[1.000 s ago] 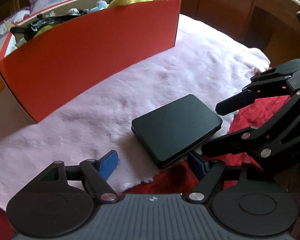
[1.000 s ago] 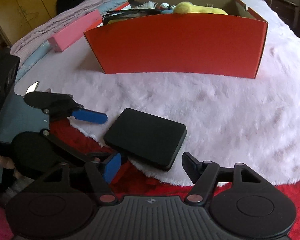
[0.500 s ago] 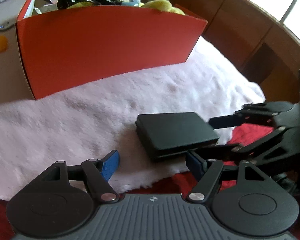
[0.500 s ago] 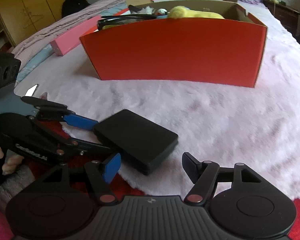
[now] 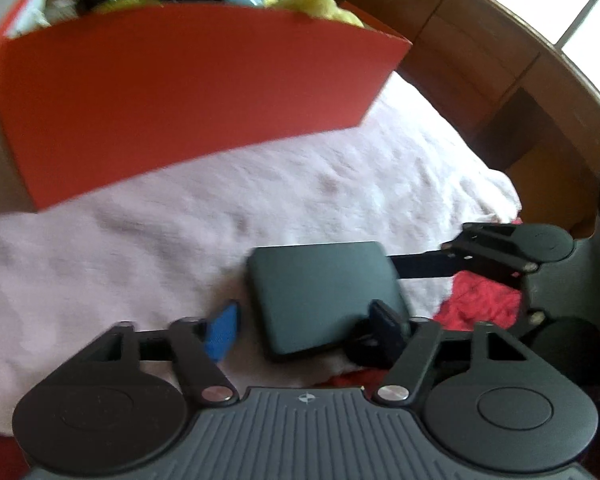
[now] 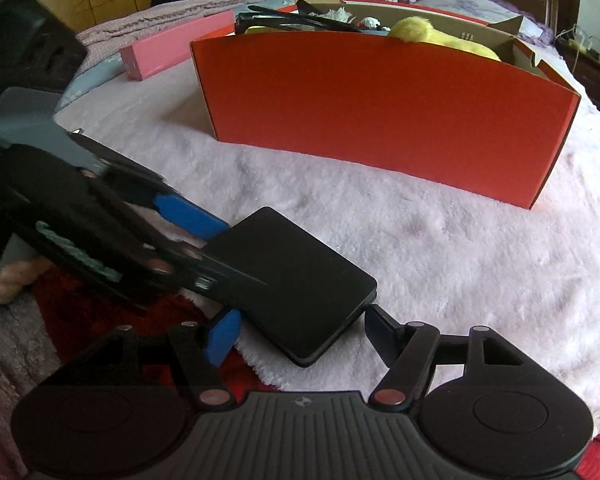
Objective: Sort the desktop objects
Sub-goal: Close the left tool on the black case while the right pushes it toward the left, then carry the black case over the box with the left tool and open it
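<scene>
A flat, matte black case (image 6: 288, 276) with rounded corners lies at the near edge of a fluffy white blanket (image 6: 460, 248). The left gripper (image 5: 304, 328) straddles it, jaws closing, pads apparently not yet pressing. The right gripper (image 6: 300, 334) is spread around its near corner. Behind stands a smooth orange cardboard box (image 6: 380, 108).

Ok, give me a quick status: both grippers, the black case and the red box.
Left gripper closing around black case, no firm grip seen. Right gripper open, straddling the case's near corner. Case flat on white blanket. Red box beyond, path unobstructed.
</scene>
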`<state>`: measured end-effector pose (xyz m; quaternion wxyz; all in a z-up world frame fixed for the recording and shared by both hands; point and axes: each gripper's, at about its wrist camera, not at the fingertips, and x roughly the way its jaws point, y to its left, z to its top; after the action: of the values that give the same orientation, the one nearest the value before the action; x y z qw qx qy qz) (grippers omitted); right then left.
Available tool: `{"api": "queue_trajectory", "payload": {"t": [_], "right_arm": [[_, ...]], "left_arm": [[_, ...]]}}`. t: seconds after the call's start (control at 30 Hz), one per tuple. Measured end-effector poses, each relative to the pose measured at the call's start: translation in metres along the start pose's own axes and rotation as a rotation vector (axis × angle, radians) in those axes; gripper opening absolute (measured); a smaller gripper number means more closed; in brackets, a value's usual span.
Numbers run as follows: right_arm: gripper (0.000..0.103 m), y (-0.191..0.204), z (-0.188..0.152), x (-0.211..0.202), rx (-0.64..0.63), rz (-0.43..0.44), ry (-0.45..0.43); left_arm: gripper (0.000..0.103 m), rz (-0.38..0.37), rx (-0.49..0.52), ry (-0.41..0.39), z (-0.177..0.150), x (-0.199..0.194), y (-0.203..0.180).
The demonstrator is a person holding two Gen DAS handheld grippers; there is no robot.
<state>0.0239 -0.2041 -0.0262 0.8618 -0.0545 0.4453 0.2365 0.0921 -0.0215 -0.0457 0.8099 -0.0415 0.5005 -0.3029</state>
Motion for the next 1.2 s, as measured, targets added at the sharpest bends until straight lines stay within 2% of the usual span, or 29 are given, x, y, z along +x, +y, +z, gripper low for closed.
{"api": "queue_trajectory", "payload": {"t": [0.1, 0.2, 0.27, 0.43, 0.83, 1.2], "right_arm": [[0.071, 0.005, -0.002, 0.003, -0.010, -0.032, -0.009], [0.070, 0.008, -0.004, 0.001, -0.013, -0.043, -0.027], [0.060, 0.009, -0.004, -0.003, -0.011, -0.031, -0.042], [0.052, 0.015, -0.002, -0.016, -0.020, -0.041, -0.084], [0.052, 0.018, 0.023, -0.067, -0.033, -0.088, -0.239], [0.052, 0.013, 0.052, -0.079, -0.036, -0.087, -0.302]], "left_arm": [[0.063, 0.030, 0.006, -0.011, 0.000, 0.001, -0.004], [0.056, 0.044, -0.004, -0.028, 0.000, -0.006, -0.003], [0.055, 0.056, -0.011, -0.043, 0.000, -0.013, -0.002], [0.054, 0.066, -0.015, -0.081, 0.003, -0.026, -0.006], [0.054, 0.073, 0.059, -0.227, 0.032, -0.075, -0.031], [0.059, 0.124, 0.065, -0.264, 0.050, -0.090, -0.038]]}}
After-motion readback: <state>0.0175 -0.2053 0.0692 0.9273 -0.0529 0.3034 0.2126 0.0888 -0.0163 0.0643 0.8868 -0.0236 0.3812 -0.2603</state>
